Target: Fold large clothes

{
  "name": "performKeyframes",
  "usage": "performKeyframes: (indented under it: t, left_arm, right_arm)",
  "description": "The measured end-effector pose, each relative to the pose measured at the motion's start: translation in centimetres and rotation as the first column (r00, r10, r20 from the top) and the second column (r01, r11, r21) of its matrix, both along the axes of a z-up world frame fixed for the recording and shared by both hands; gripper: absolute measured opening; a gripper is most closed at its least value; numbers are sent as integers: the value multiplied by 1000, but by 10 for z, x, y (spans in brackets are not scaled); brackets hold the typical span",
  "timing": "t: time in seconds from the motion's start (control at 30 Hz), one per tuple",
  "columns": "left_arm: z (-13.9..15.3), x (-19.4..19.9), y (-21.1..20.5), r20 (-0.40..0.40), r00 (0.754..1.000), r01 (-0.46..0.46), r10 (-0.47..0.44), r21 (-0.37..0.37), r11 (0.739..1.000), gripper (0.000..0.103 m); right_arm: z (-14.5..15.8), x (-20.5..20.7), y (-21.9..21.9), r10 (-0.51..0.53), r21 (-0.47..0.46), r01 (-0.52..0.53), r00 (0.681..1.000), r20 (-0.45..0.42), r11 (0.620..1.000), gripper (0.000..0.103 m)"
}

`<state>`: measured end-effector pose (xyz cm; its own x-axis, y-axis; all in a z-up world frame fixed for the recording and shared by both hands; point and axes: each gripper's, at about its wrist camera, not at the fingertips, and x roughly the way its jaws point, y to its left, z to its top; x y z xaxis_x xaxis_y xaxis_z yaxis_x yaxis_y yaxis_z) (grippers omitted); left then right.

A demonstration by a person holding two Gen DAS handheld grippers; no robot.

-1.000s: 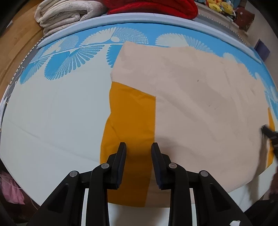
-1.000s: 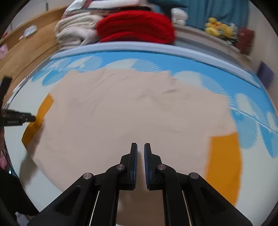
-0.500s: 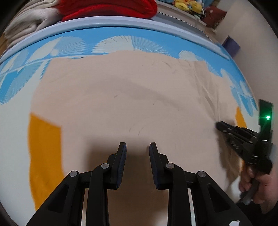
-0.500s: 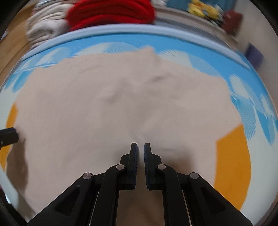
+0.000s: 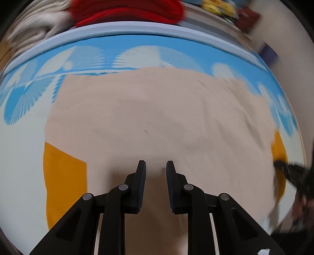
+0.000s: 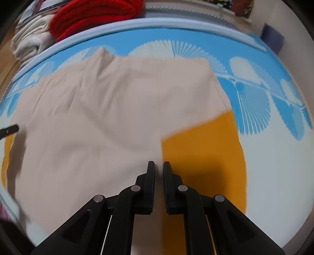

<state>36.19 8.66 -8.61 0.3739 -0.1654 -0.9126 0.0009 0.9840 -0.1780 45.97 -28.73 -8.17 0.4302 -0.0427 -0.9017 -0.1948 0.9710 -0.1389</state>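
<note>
A large beige garment [image 5: 157,121] with orange sleeves lies spread flat on the bed. One orange sleeve [image 5: 64,176] is at the left, the other [image 6: 204,153] at the right. My left gripper [image 5: 156,166] hovers over the beige body near its front hem. Its jaws are closing with a gap left and nothing pinched between them. My right gripper [image 6: 159,166] is shut and empty, over the seam where beige meets the right orange sleeve. It also shows blurred as the right gripper [image 5: 290,174] in the left wrist view. The left gripper's tip [image 6: 9,130] pokes in at the right wrist view's left edge.
The bed sheet [image 6: 255,109] is blue and white with fan patterns. A red blanket [image 6: 94,17] and cream folded bedding [image 6: 29,41] are piled beyond the far edge. Yellow toys [image 5: 217,7] and a dark blue object [image 6: 272,37] sit at the far right.
My left gripper slid right from the left orange sleeve onto the beige body, and its jaws narrowed. My right gripper slid right to the edge of the right orange sleeve.
</note>
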Motion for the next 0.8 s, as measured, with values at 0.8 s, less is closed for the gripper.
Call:
performKeyframes:
  t: [0.8]
  left_arm:
    - [27,-230,54,116,934,-339,338,-7,941,20]
  right_arm:
    - [61,-148,64,-1,83,-29,939,344,996,10]
